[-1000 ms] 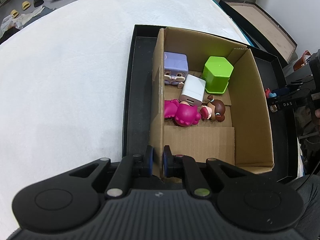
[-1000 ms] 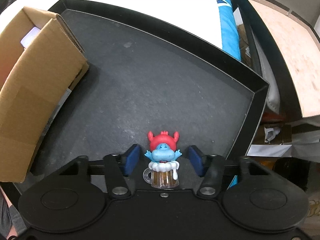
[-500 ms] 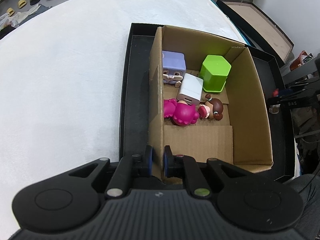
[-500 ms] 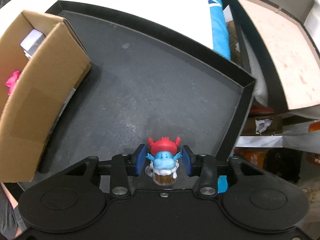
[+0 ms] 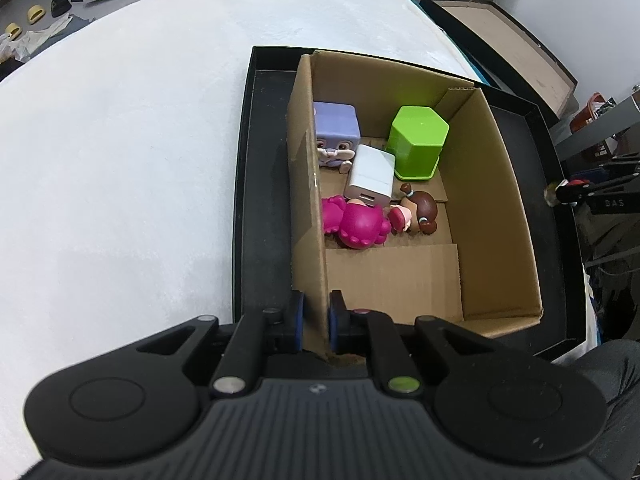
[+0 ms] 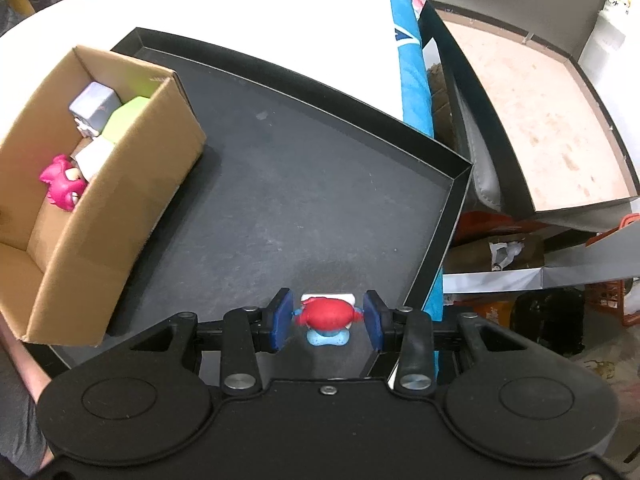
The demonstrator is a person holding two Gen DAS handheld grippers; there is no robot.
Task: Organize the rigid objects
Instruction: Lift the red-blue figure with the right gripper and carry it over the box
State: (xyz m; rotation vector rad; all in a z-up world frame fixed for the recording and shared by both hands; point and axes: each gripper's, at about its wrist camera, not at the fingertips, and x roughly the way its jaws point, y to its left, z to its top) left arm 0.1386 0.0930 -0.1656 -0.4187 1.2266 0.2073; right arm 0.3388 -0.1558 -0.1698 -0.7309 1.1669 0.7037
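Cardboard fills most of the left wrist view: the left gripper (image 5: pixel 316 326) is closed tight on the near end of the left wall of an open cardboard box (image 5: pixel 496 200), one blue pad (image 5: pixel 297 320) outside the wall and the other inside. The box sits in a black tray (image 5: pixel 256 208) on a white table (image 5: pixel 120 152). Ahead of the fingers, on the box floor, lie a pink doll (image 5: pixel 358 224) against the gripped wall and a brown-haired doll (image 5: pixel 416 214) just to its right. Beyond them a white charger block (image 5: pixel 370 180) leans between a purple cube toy (image 5: pixel 335 132) and a green hexagonal pot (image 5: pixel 418 142), both at the far end. The floor nearest the fingers is bare cardboard.

From the right wrist view, the right gripper (image 6: pixel 326 320) has its two blue pads (image 6: pixel 280 320) closed on a small toy figure (image 6: pixel 326 320) with a red head and light blue body, seen from above. The pads press its sides and the figure hangs clear of the tray floor (image 6: pixel 280 200), which stretches dark and bare ahead of the fingers. The jaws are only partly closed, stopped by the width of the toy. The cardboard box (image 6: pixel 132 208) stands well to the left of the fingers and farther forward, its pink doll (image 6: pixel 62 184), white block (image 6: pixel 94 156), green pot (image 6: pixel 126 120) and purple cube (image 6: pixel 94 106) visible over the rim. To the right, beyond the tray's edge, a second, wood-floored tray (image 6: pixel 552 128) rests at an angle.
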